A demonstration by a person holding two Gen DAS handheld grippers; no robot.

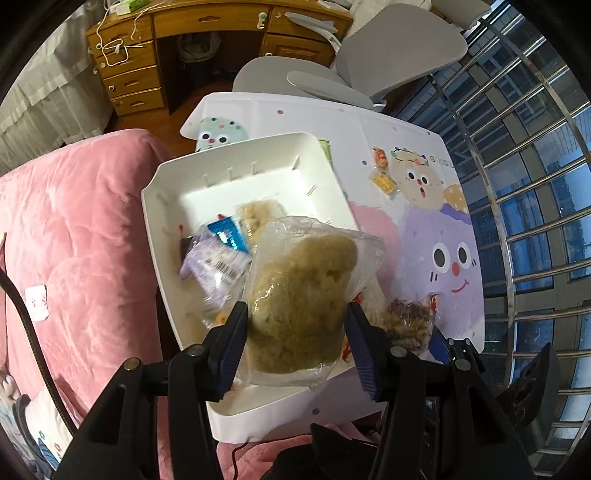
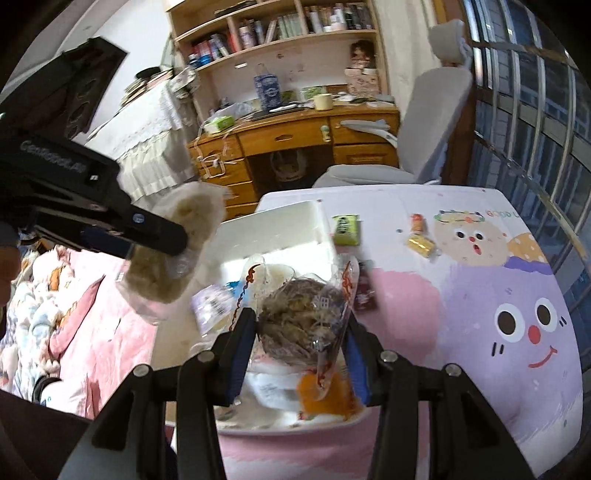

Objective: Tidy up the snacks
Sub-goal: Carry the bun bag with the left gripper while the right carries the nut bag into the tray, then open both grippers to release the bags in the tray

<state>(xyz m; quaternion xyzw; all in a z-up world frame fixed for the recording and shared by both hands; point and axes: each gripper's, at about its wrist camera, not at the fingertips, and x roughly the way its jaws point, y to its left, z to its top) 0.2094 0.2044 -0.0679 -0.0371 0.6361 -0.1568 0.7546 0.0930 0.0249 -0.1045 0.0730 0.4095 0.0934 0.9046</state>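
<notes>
While each claw pinches a clear snack bag, the left claw [image 1: 297,321] with its pale crumbly bag [image 1: 303,295] hides half the white plastic tray [image 1: 229,166]; the right claw [image 2: 301,332] with its dark shredded-snack bag [image 2: 299,317] covers blurred packets.

A home bedroom. Pink quilted bedding [image 1: 74,229] at nine o'clock. Wooden desk [image 2: 295,140], crowded bookshelf [image 2: 280,26] at twelve.

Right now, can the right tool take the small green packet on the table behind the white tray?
Probably not yet. The right tool is shut on a clear bag of dark snack, so its jaws are full. The green packet lies uncovered beside the white tray.
</notes>
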